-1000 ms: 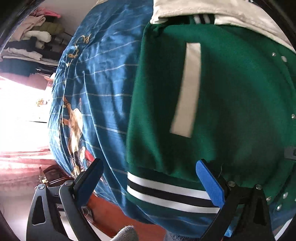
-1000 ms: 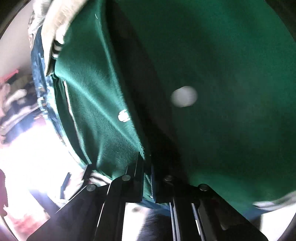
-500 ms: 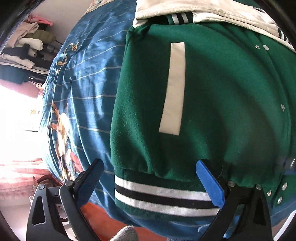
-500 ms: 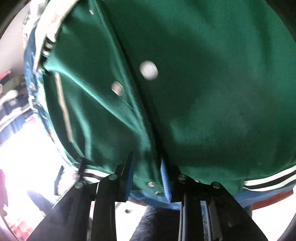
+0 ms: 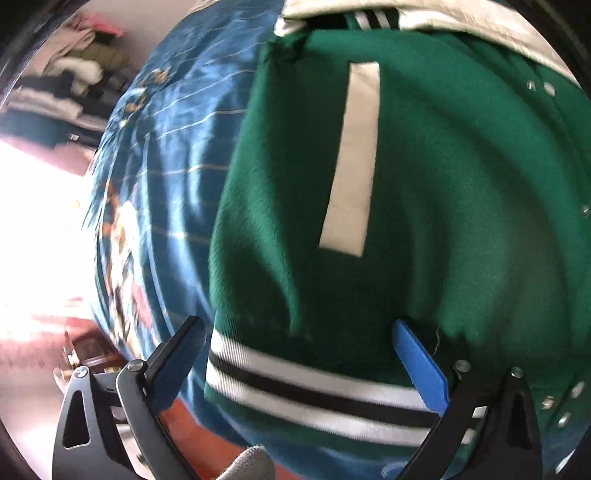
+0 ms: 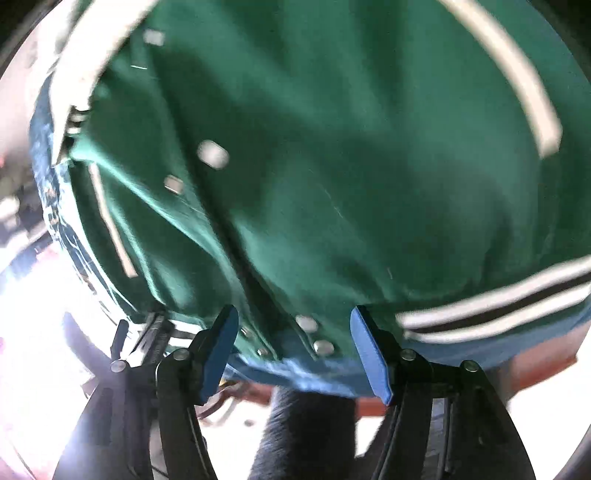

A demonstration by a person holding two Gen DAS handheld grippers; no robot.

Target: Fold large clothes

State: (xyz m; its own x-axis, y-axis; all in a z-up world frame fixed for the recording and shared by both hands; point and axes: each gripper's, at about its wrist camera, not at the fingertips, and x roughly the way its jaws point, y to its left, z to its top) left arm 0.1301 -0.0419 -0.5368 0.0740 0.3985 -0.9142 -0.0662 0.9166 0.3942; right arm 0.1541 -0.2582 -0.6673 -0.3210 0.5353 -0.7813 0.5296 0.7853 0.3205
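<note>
A green varsity jacket [image 5: 424, 206] with a white pocket strip, snap buttons and a white-and-black striped hem [image 5: 317, 387] lies on a blue patterned bedspread [image 5: 173, 177]. It also fills the right wrist view [image 6: 351, 166]. My left gripper [image 5: 295, 350] is open, its jaws wide on either side of the hem's left end. My right gripper [image 6: 293, 332] is open over the snap-button front edge [image 6: 317, 345] near the hem, holding nothing.
The bed's near edge with an orange-red frame [image 5: 192, 432] runs below the hem. Stacked clothes [image 5: 74, 85] sit on shelves at the far left. Bright window light washes out the left side. A cream sleeve [image 5: 461, 22] lies along the jacket's far side.
My right gripper was shut on the jacket's front edge and has now opened, letting it go. The jacket has settled flat, and my left gripper has stayed open at the hem.
</note>
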